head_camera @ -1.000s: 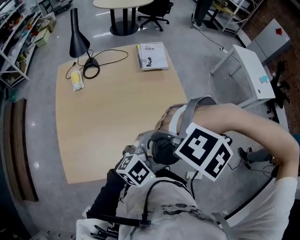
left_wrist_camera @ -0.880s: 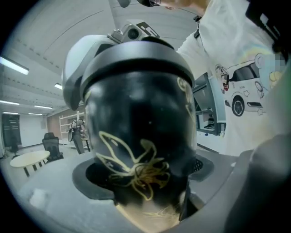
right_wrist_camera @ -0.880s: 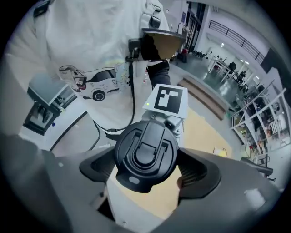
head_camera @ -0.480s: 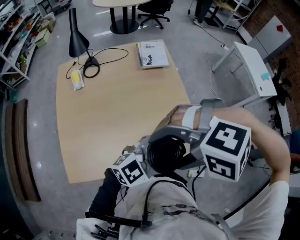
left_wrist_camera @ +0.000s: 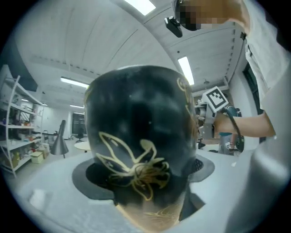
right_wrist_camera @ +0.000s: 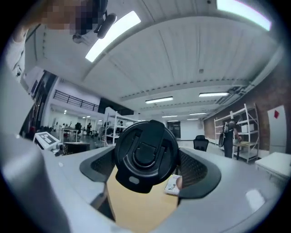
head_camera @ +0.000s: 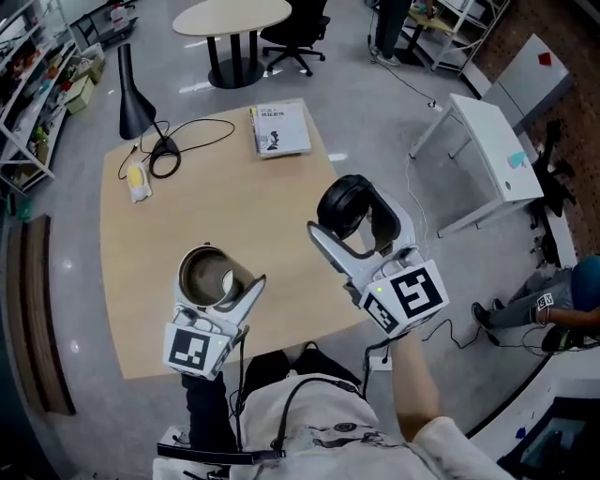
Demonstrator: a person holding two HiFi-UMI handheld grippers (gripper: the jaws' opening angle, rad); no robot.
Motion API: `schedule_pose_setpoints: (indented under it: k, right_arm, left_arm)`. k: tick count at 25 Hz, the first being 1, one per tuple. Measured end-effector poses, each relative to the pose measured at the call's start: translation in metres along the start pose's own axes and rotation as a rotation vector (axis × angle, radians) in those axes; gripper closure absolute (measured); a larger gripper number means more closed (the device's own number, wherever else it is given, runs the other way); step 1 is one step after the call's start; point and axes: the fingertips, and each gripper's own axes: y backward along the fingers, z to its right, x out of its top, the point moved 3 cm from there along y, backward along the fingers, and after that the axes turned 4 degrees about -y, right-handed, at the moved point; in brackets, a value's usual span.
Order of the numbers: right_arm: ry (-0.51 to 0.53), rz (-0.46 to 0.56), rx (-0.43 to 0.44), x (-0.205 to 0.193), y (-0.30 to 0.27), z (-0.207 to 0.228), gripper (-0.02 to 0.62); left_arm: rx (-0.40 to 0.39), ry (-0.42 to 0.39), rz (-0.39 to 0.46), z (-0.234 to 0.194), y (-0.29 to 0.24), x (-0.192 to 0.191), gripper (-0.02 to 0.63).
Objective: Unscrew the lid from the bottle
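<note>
My left gripper (head_camera: 212,283) is shut on a black bottle (head_camera: 202,274) with a gold flower pattern. It holds the bottle over the near left of the wooden table (head_camera: 216,206), and the open metal mouth faces up. In the left gripper view the bottle (left_wrist_camera: 136,136) fills the space between the left gripper's (left_wrist_camera: 142,179) pads. My right gripper (head_camera: 354,220) is shut on the black lid (head_camera: 345,201), apart from the bottle, above the table's near right edge. The right gripper view shows the lid (right_wrist_camera: 145,154) clamped between the right gripper's (right_wrist_camera: 148,169) dark pads.
At the table's far left stand a black lamp (head_camera: 131,101) with a coiled cable (head_camera: 165,159) and a small yellow object (head_camera: 139,181). A book (head_camera: 279,129) lies at the far edge. Beyond are a round table (head_camera: 232,17), an office chair (head_camera: 292,28) and, to the right, a white desk (head_camera: 497,141).
Both grippers were bunched together close to my body. They have swung forward over the table and apart, the right one rolling over, with the lid now separate from the open bottle.
</note>
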Motion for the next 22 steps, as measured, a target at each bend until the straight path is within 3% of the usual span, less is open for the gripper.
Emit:
schedule_pose_setpoints:
  k: [4,9,17,22]
  right_arm:
    - [-0.069,0.041,-0.033,-0.011,0.019,0.020,0.156]
    - [-0.043,0.057,-0.067,-0.015,0.042,0.044,0.156]
    - [-0.035,0.023,-0.131,-0.030,0.062,0.050,0.156]
    - [-0.031,0.028,-0.181,-0.030,0.063,0.051,0.156]
  left_arm:
    - [0.158,0.013,-0.021,0.003,0.008,0.004,0.169]
    - [0.313,0.002,-0.066,0.020,0.017,-0.002,0.169]
    - [0.402,-0.007,-0.144,0.012,0.032,-0.002,0.169]
    - [0.406,-0.028,-0.122,-0.007,0.040,0.012,0.169]
